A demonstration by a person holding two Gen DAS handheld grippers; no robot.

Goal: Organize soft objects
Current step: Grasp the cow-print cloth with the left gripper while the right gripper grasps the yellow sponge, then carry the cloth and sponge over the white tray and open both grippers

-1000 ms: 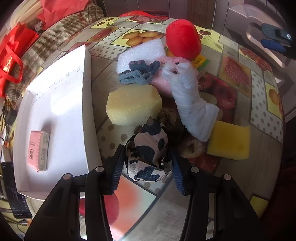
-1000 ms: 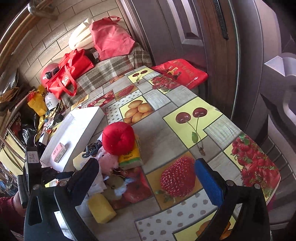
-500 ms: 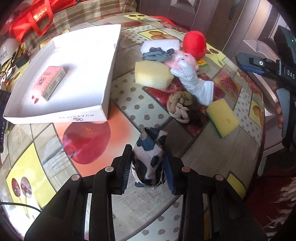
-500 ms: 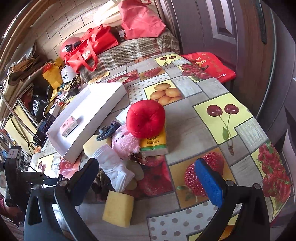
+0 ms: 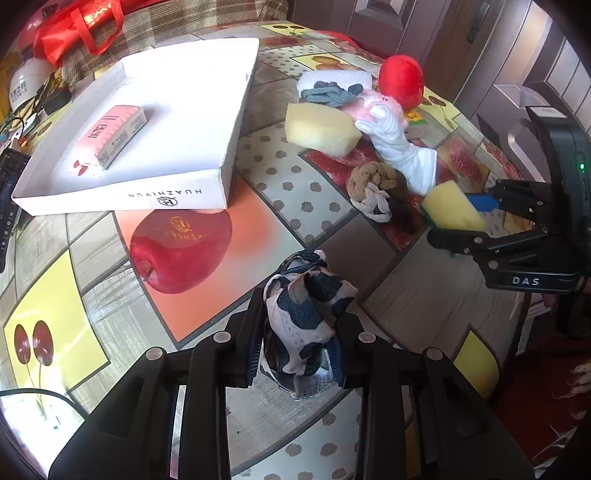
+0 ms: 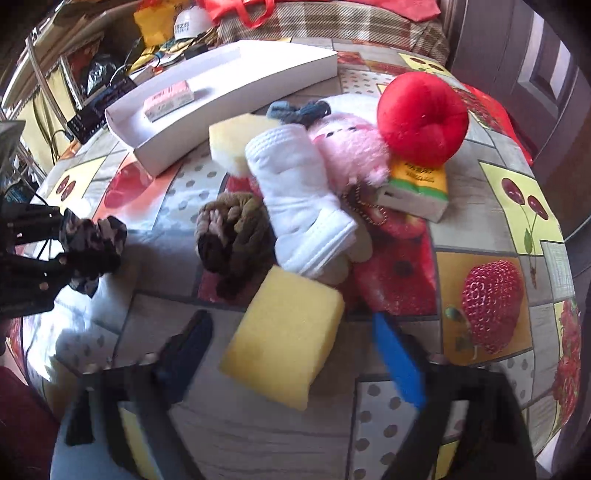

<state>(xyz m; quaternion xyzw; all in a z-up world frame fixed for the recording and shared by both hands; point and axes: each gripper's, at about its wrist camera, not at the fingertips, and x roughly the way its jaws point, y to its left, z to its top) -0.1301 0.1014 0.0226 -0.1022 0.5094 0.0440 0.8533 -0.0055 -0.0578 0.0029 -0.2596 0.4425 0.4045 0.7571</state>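
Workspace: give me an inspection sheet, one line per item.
Surface: table under a fruit-print cloth.
Job's things: white tray holding a pink packet; cow-print cloth; two yellow sponges; white glove; pink plush; red cushion; brown sock bundle; grey-blue cloth.
Clutter: small carton under the cushion.
Grippers: left gripper shut on the cow-print cloth; right gripper open around the near sponge.
Cables: dark cables beyond the tray.
Surroundings: red bag, plaid seat, dark door.
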